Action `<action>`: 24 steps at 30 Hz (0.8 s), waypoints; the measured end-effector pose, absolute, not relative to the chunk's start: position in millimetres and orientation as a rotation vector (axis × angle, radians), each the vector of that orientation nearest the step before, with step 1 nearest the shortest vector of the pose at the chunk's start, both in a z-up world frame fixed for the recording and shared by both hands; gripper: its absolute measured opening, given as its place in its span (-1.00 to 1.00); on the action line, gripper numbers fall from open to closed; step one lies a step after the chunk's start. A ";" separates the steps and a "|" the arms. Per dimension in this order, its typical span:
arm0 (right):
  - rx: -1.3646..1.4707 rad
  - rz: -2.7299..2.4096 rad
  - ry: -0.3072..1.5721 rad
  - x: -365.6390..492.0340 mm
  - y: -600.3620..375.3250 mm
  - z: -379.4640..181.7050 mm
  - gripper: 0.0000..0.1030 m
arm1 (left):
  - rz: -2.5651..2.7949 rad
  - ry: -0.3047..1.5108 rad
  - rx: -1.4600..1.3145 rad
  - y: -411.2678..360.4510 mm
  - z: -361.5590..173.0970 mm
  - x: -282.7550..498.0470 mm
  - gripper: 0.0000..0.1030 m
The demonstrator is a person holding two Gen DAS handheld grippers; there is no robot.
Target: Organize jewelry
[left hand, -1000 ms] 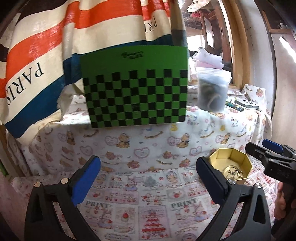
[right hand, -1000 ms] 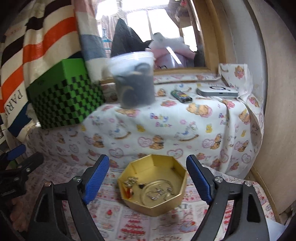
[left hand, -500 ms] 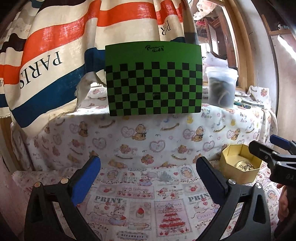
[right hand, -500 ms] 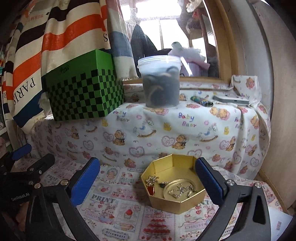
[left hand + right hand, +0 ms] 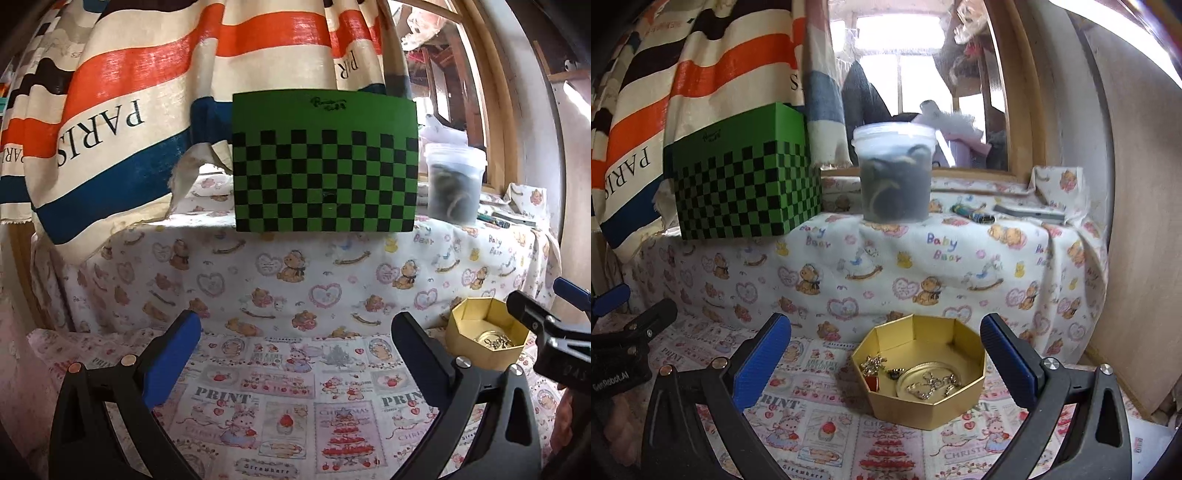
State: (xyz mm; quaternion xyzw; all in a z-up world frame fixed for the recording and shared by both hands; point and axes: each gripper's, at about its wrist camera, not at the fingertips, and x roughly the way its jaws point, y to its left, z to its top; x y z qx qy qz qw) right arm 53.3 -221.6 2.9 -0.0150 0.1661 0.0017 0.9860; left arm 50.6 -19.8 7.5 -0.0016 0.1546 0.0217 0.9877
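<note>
The jewelry (image 5: 916,376) lies in an open gold octagonal box (image 5: 923,402) on the lower, printed cloth of the bench (image 5: 820,435), and the box sits squarely ahead of the right gripper (image 5: 886,358), between its two blue-padded fingers (image 5: 761,358) as that camera sees it — a placement that suits a straight reach down into the box. Those fingers stand wide apart and hold nothing; the spread looks generous for pieces so small, so I judge it a resting pose and not one set for a pinch. Inside, a tangle of chain rests on a round gold dish (image 5: 931,382), while a clustered piece and a small red one lie off it to the left, against the box wall. That fits jewelry waiting to be sorted as well as jewelry just gathered in, and the pictures do not settle which. The left gripper (image 5: 295,350) is likewise wide and empty, held over bare cloth well to the left of the box (image 5: 484,343), probably to keep clear of the right one's working room. On the raised shelf behind stand a green chequered box (image 5: 325,166) and a lidded plastic tub (image 5: 895,170) (its dark contents are too murky to name) — either might be a destination, though nothing shows that.
</note>
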 end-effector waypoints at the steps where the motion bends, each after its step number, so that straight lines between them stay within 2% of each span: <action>1: -0.033 0.014 0.332 52.9 -220.5 3.4 1.00 | 0.057 0.311 0.000 -19.7 7.6 50.7 0.99; 24: -0.025 0.024 0.338 54.2 -221.8 3.1 1.00 | 0.009 0.318 0.006 -22.9 7.4 51.5 0.99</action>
